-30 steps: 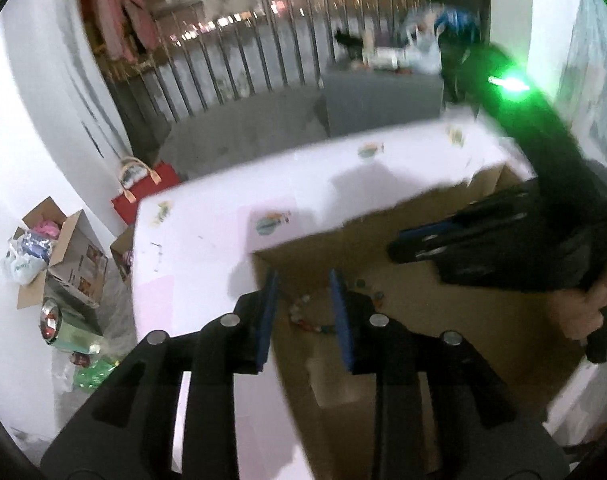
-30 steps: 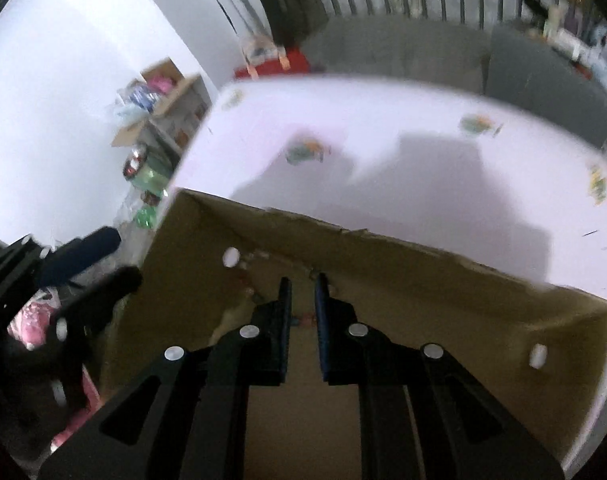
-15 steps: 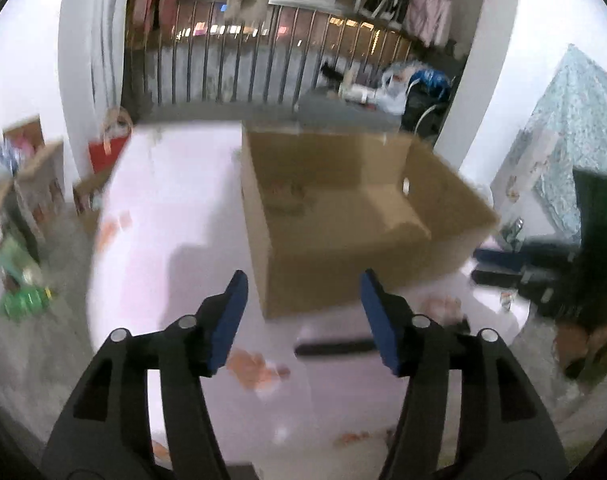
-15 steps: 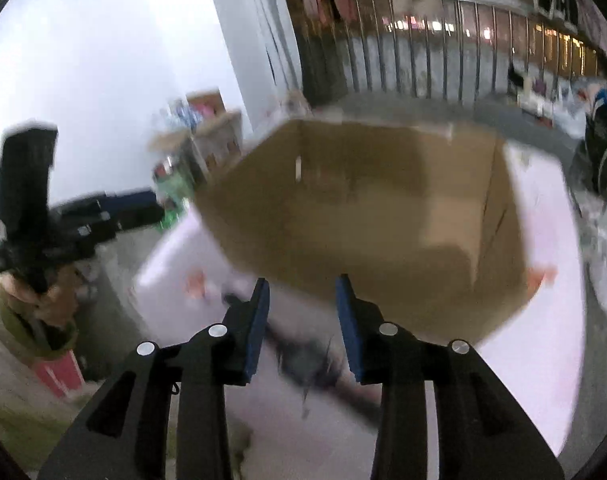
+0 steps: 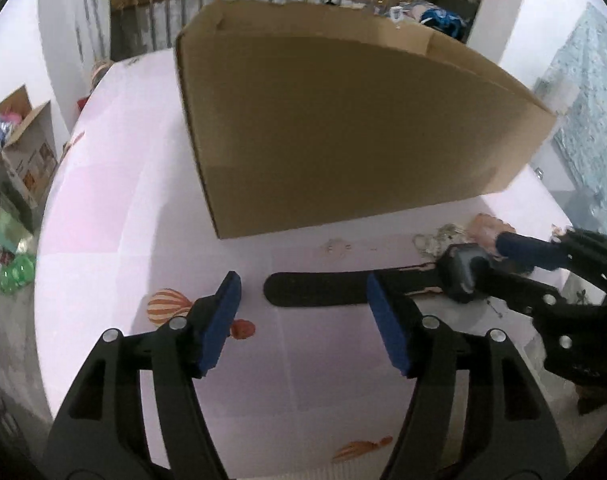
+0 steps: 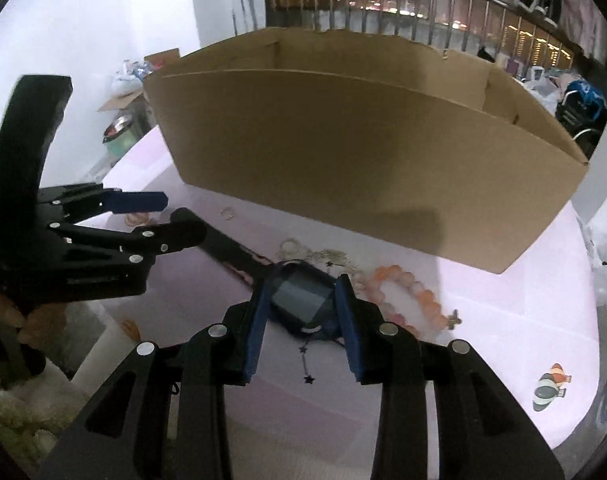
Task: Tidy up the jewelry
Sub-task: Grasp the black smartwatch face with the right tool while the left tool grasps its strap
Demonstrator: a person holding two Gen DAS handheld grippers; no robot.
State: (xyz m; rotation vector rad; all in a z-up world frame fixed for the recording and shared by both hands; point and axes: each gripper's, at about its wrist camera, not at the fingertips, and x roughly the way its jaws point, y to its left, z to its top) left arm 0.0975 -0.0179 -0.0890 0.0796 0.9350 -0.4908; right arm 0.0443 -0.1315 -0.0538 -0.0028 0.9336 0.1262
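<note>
The right tongs (image 6: 301, 312) straddle the dark square body of a watch (image 6: 299, 294) lying on the pale pink bench (image 6: 483, 360), their blue pads close against its sides – whether they press on it I cannot tell; the left tongs (image 5: 303, 300) are opening, wide apart over the free end of the watch's black strap (image 5: 319, 290), gripping nothing; a peach bead bracelet (image 6: 407, 294) and thin pale chains (image 6: 331, 258) lie just beside the watch; a cardboard box (image 5: 343, 132) stands behind them on the bench.
</note>
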